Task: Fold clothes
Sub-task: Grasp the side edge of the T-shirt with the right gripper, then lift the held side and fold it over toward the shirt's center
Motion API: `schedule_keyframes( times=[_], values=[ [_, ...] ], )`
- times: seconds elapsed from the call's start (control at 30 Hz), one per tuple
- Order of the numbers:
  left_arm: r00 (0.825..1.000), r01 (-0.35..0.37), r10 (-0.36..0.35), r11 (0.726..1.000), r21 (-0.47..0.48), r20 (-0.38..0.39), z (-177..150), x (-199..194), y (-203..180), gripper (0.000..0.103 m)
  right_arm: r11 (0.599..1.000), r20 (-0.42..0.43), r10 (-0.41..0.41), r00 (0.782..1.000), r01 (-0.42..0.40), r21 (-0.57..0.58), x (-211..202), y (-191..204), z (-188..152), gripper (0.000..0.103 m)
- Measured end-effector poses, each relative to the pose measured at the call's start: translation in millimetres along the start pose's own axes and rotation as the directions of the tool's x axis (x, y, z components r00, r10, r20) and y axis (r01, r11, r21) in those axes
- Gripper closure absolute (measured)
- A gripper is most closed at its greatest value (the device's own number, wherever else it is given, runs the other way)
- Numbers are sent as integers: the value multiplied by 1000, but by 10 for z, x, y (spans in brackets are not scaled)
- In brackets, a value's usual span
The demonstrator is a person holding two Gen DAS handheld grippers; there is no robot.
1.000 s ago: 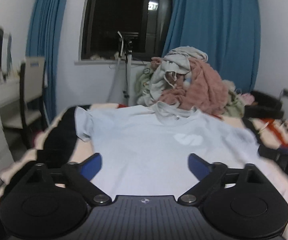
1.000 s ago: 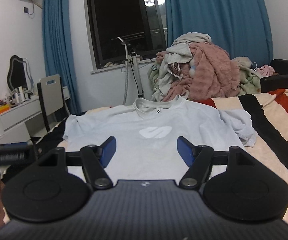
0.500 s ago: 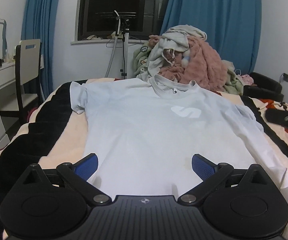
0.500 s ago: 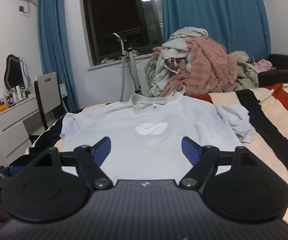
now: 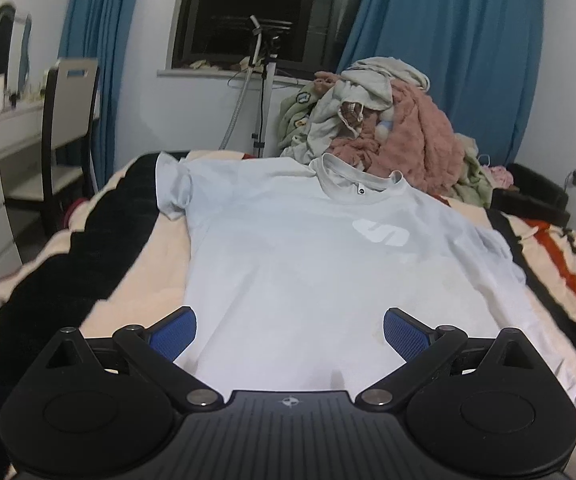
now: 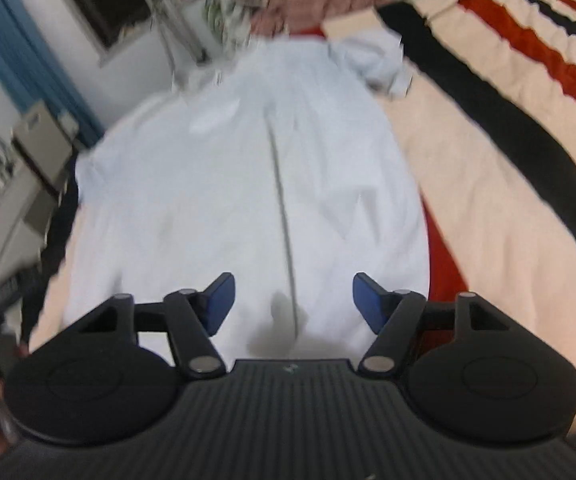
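The pale blue T-shirt [image 5: 288, 264] lies flat on the striped bed [image 5: 559, 264]. Left gripper [image 5: 289, 332] and right gripper [image 6: 289, 302] hover over its near hem, jaws apart, gripping nothing.

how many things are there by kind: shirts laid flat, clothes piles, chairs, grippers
t-shirt laid flat on the bed: 1, the pale blue t-shirt
clothes pile: 1, the heap of clothes past the collar
chair: 1, the chair at the white desk
gripper: 2, left gripper and right gripper, both open and empty
total: 5

white s-shaped logo on the t-shirt [image 5: 307, 264] chest, no legible words
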State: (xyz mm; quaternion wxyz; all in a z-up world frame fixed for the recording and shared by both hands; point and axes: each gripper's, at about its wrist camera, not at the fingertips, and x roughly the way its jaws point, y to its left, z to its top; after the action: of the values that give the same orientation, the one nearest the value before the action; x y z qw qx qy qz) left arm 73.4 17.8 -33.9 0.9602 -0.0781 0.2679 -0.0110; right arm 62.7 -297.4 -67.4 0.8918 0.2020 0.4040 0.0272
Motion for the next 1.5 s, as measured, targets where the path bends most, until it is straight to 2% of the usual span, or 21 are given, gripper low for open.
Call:
schedule_keyframes(
  times=[0.13,0.2,0.27,0.3,0.33,0.5,0.6,0.67,0.8,0.9,0.97,1.0,1.07,1.13,1.2,1.3,1.37,1.5],
  values=[
    [1000,14,-15,1000,-23,-9,0,-25,38,2,995,-133,-91,987,87,-40,150,109,-106,58],
    [1000,15,-15,999,-30,-7,-4,-41,51,2,989,-184,-144,972,136,-52,282,113,-138,60],
    [1000,9,-9,999,-37,-8,-9,-52,61,2,983,-222,-183,958,179,-38,438,88,-139,75],
    [1000,5,-6,999,-39,-10,-16,-58,71,2,981,-230,-194,954,195,-20,483,64,-131,90],
    [1000,1,-2,999,-41,-13,-23,-63,82,2,978,-238,-204,949,210,-1,524,38,-122,95],
    [1000,-17,16,999,-46,-21,-69,-108,144,2,962,-163,-253,954,266,67,195,-38,-54,98],
    [999,-26,23,997,-73,-39,-69,-121,186,2,942,-105,-321,941,328,67,-122,-133,39,98],
    [999,-27,24,996,-84,-46,-74,-139,188,2,930,-94,-354,931,361,75,-287,-241,75,98],
    [998,-42,40,998,-51,-42,-102,-195,99,2,911,-80,-384,920,392,127,-502,-432,57,97],
    [998,-55,55,999,2,-21,-137,-251,-17,2,917,-37,-370,928,371,149,-612,-432,73,94],
    [998,-57,57,998,31,-5,-155,-294,-90,2,936,-28,-305,952,305,179,-626,-471,95,74],
    [998,-58,58,997,47,4,-164,-312,-125,2,941,-24,-274,962,273,199,-623,-481,99,43],
    [998,-62,61,995,80,21,-183,-345,-195,2,942,29,-217,976,201,268,-629,-527,132,16],
    [998,-64,61,992,108,33,-205,-375,-264,2,936,92,-150,984,111,333,-605,-584,195,17],
    [998,-56,52,990,130,38,-235,-394,-312,2,920,158,-86,984,18,390,-581,-641,258,17],
    [998,-52,44,986,158,49,-268,-414,-373,2,841,297,-5,955,-157,518,-344,-809,464,16],
    [997,-50,40,984,169,60,-283,-424,-400,2,759,372,62,926,-286,585,-47,-941,640,17],
    [996,-50,36,984,174,82,-301,-418,-402,2,691,443,135,886,-405,599,612,-1104,978,17]
  ],
)
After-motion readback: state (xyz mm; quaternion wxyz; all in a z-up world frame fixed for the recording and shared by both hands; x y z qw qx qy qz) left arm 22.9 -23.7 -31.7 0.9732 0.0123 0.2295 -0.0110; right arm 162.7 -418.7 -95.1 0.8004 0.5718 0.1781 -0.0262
